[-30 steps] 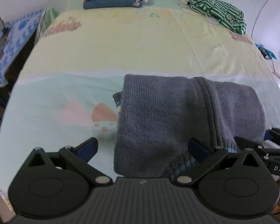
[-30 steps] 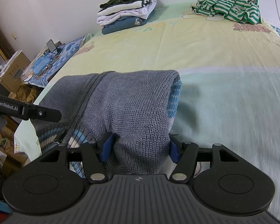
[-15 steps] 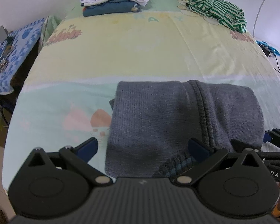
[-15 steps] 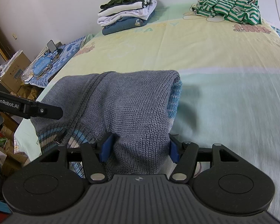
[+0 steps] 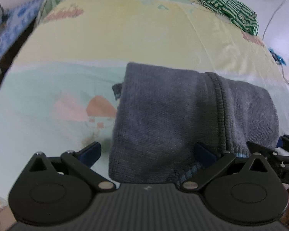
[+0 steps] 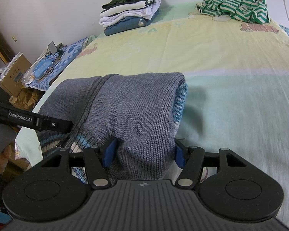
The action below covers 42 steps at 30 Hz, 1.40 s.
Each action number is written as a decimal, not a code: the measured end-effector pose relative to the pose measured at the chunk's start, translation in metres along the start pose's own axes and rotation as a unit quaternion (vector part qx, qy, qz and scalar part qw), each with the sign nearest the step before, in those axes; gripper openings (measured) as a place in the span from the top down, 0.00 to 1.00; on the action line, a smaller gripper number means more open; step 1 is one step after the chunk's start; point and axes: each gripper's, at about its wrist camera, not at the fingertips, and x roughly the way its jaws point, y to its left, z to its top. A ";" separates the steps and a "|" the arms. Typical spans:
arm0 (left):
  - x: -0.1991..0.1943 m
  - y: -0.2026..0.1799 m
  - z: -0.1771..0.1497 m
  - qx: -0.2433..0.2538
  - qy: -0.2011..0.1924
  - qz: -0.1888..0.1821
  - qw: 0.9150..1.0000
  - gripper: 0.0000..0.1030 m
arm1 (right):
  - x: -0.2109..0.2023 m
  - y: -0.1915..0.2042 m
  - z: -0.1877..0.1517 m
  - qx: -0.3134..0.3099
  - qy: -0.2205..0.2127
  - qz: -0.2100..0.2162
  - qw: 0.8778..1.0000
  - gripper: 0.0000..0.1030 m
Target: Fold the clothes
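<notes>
A folded grey knit sweater (image 5: 183,115) with blue and cream stripes lies at the near edge of the bed; it also shows in the right wrist view (image 6: 129,111). My left gripper (image 5: 147,153) is open, its fingers wide apart around the sweater's near left part. My right gripper (image 6: 143,152) has its fingers pressed against both sides of the sweater's near right part, holding it. The left gripper's arm (image 6: 38,121) shows at the left of the right wrist view.
A stack of folded clothes (image 6: 129,19) sits at the far side of the bed (image 6: 231,61). A crumpled green-striped garment (image 6: 237,7) lies at the far right. A cluttered side table (image 6: 46,67) and cardboard boxes (image 6: 11,77) stand left of the bed.
The left wrist view has shifted and tilted slightly, and the sweater looks larger in it. The right gripper keeps its hold on the sweater.
</notes>
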 end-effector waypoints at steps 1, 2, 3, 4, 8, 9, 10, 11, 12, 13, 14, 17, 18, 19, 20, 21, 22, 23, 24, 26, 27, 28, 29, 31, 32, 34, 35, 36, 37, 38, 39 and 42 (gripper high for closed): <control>0.000 0.000 0.000 0.003 0.000 -0.003 1.000 0.01 | 0.000 -0.001 0.001 0.005 0.004 0.001 1.000 0.39; 0.001 0.000 0.000 0.008 -0.002 -0.006 1.000 0.01 | 0.000 -0.002 0.003 0.010 0.007 0.002 1.000 0.39; 0.001 0.000 0.000 0.012 -0.003 -0.009 1.000 0.01 | 0.000 -0.002 0.004 0.016 0.011 0.003 1.000 0.39; 0.003 0.002 0.001 0.012 -0.002 -0.017 1.000 0.01 | 0.000 -0.004 0.005 0.027 0.014 0.004 1.000 0.39; 0.009 0.015 0.006 0.004 0.008 -0.053 0.999 0.01 | 0.000 -0.004 0.007 0.055 0.017 0.001 0.998 0.38; 0.008 0.015 0.006 0.013 0.007 -0.058 0.998 0.01 | 0.001 -0.003 0.007 0.059 0.018 -0.003 0.998 0.37; 0.008 0.015 0.006 0.022 0.006 -0.063 0.998 0.01 | 0.001 -0.002 0.007 0.062 0.019 -0.007 0.998 0.37; 0.008 0.015 0.006 0.032 0.004 -0.069 0.997 0.01 | 0.001 -0.001 0.008 0.064 0.021 -0.010 0.998 0.37; 0.007 0.016 0.006 0.039 0.002 -0.075 0.996 0.01 | 0.001 0.001 0.009 0.066 0.023 -0.014 0.997 0.37; 0.007 0.017 0.006 0.045 0.001 -0.082 0.996 0.01 | 0.002 0.002 0.010 0.068 0.025 -0.018 0.997 0.38; 0.007 0.017 0.006 0.051 0.000 -0.088 0.995 0.01 | 0.002 0.002 0.010 0.071 0.025 -0.021 0.997 0.38; 0.004 0.020 0.002 0.067 -0.007 -0.112 0.991 0.01 | 0.005 0.006 0.012 0.074 0.027 -0.035 0.996 0.38; 0.003 0.022 0.001 0.073 -0.010 -0.121 0.990 0.01 | 0.006 0.008 0.012 0.071 0.027 -0.039 0.996 0.38; 0.002 0.023 -0.001 0.081 -0.012 -0.131 0.988 0.01 | 0.006 0.009 0.012 0.069 0.027 -0.043 0.996 0.38; 0.002 0.026 -0.001 0.086 -0.013 -0.143 0.986 0.01 | 0.005 0.009 0.011 0.069 0.027 -0.046 0.996 0.38; 0.002 0.029 -0.002 0.090 -0.012 -0.156 0.984 0.01 | 0.005 0.008 0.010 0.069 0.026 -0.048 0.996 0.38; 0.002 0.031 -0.001 0.091 -0.013 -0.167 0.982 0.01 | 0.004 0.008 0.010 0.068 0.025 -0.051 0.996 0.38; 0.003 0.034 -0.001 0.090 -0.013 -0.179 0.980 0.01 | 0.004 0.008 0.010 0.070 0.024 -0.051 0.996 0.38; 0.003 0.037 0.000 0.090 -0.013 -0.192 0.977 0.01 | 0.005 0.008 0.010 0.071 0.022 -0.051 0.996 0.37; 0.003 0.044 -0.001 0.087 -0.014 -0.219 0.972 0.01 | 0.005 0.009 0.010 0.073 0.019 -0.052 0.996 0.34; 0.004 0.047 -0.001 0.081 -0.015 -0.228 0.970 0.01 | 0.005 0.009 0.010 0.074 0.018 -0.052 0.996 0.32; 0.004 0.050 -0.001 0.075 -0.015 -0.236 0.969 0.01 | 0.005 0.010 0.010 0.076 0.016 -0.053 0.996 0.32; 0.004 0.052 -0.002 0.070 -0.017 -0.238 0.969 0.03 | 0.006 0.010 0.010 0.077 0.015 -0.053 0.996 0.34; 0.002 0.053 -0.003 0.063 -0.020 -0.236 0.970 0.08 | 0.006 0.010 0.010 0.079 0.012 -0.054 0.995 0.39; 0.002 0.051 -0.004 0.063 -0.023 -0.233 0.970 0.09 | 0.006 0.010 0.010 0.080 0.012 -0.053 0.995 0.43; 0.002 0.047 -0.006 0.061 -0.031 -0.228 0.971 0.09 | 0.004 0.006 0.012 0.075 0.021 -0.042 0.996 0.48; 0.002 0.044 -0.007 0.061 -0.034 -0.225 0.972 0.09 | 0.003 0.005 0.012 0.070 0.026 -0.038 0.996 0.49; 0.002 0.041 -0.008 0.065 -0.037 -0.220 0.973 0.08 | 0.002 0.004 0.012 0.065 0.031 -0.033 0.997 0.49; 0.002 0.036 -0.008 0.072 -0.039 -0.215 0.973 0.07 | 0.001 0.003 0.013 0.060 0.035 -0.030 0.997 0.49; 0.002 0.034 -0.008 0.079 -0.041 -0.209 0.974 0.07 | 0.001 0.003 0.014 0.056 0.034 -0.035 0.997 0.46; 0.001 0.032 -0.009 0.084 -0.042 -0.203 0.975 0.06 | 0.000 0.003 0.015 0.054 0.031 -0.041 0.997 0.43; -0.004 0.042 -0.011 0.083 -0.042 -0.195 0.976 0.06 | 0.001 0.004 0.016 0.046 0.029 -0.049 0.997 0.38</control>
